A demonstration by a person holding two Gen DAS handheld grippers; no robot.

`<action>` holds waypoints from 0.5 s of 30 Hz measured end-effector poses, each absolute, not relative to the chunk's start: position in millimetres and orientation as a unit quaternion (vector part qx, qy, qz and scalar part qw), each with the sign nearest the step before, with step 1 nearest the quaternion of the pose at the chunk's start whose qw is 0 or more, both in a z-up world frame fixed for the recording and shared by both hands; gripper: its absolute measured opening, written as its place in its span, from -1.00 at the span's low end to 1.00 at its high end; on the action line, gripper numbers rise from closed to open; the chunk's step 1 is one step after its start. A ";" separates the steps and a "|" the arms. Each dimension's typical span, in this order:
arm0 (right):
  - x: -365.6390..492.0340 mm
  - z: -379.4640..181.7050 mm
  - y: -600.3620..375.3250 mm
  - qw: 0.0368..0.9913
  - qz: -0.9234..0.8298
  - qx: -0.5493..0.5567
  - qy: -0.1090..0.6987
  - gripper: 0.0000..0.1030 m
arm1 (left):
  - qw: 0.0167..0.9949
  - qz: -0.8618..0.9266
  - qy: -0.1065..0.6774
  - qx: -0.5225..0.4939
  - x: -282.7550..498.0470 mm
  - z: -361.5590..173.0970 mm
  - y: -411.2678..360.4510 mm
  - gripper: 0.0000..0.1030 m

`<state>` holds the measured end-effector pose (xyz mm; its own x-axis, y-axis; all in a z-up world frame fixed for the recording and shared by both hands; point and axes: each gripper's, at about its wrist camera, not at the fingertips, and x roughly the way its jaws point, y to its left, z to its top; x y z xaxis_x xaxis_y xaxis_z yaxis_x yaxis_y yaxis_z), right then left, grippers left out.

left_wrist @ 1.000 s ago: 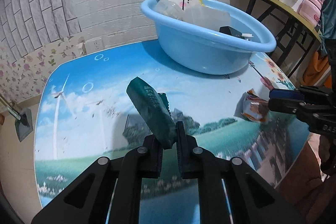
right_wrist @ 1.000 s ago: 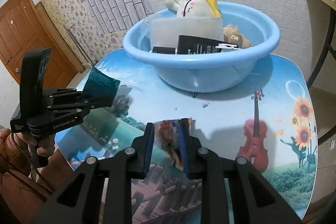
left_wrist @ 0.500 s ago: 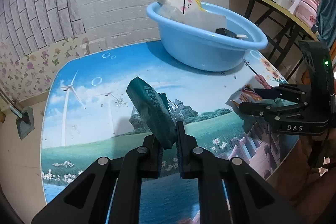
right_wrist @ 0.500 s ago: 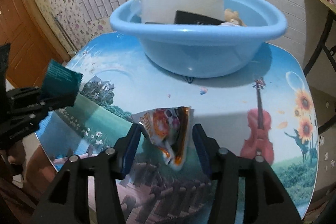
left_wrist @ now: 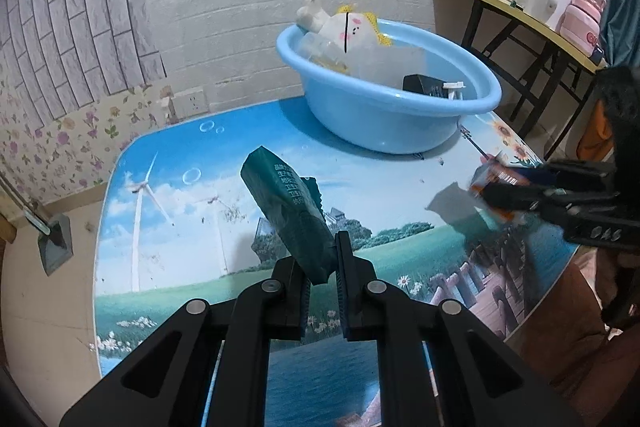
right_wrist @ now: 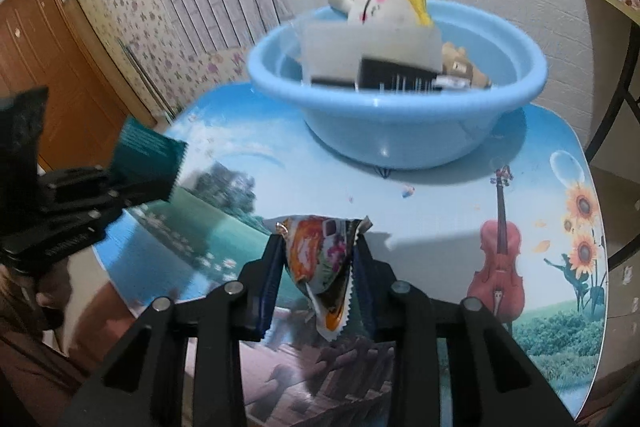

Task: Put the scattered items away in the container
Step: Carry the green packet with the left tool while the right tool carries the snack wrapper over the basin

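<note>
Crinkled green packet (left_wrist: 291,215) pinched in left tongs (left_wrist: 322,281); right tongs (right_wrist: 318,269) clamp glossy orange wrapper (right_wrist: 320,259).

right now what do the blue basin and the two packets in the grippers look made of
Round light-blue basin: likely moulded plastic, smooth and glossy, with highlights on its wall. Dark green packet: matte crinkled film with a zigzag edge. Orange printed snack packet: shiny foil-like film with a silvery inside and serrated seal.

table (left_wrist: 168,187) bare ahead | basin (right_wrist: 400,99) rim crowded: plush toy (right_wrist: 384,11), black box (right_wrist: 396,79)
</note>
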<state>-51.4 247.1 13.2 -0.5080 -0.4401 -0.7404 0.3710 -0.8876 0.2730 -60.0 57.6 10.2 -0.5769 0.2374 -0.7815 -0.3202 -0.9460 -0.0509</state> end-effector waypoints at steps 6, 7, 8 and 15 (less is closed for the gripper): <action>-48.9 48.5 255.2 0.239 -0.885 0.397 -0.056 -0.36 | 0.162 0.891 0.048 -0.422 -65.6 26.5 65.2 -0.81; -49.4 53.7 256.7 0.240 -0.886 0.391 -0.058 -0.36 | 0.164 0.892 0.048 -0.418 -66.8 30.0 67.4 -0.81; -48.8 58.9 258.2 0.241 -0.889 0.386 -0.060 -0.36 | 0.167 0.894 0.048 -0.414 -68.5 33.6 69.7 -0.81; -57.2 70.3 266.6 0.242 -0.896 0.367 -0.066 -0.36 | 0.182 0.901 0.057 -0.389 -85.5 54.4 89.6 -0.81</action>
<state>-57.2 266.6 70.3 -0.6131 -0.4820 -0.6259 0.3853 -0.8741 0.2958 -85.5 89.6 54.4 -0.6306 0.2834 -0.7225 -0.3721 -0.9274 -0.0391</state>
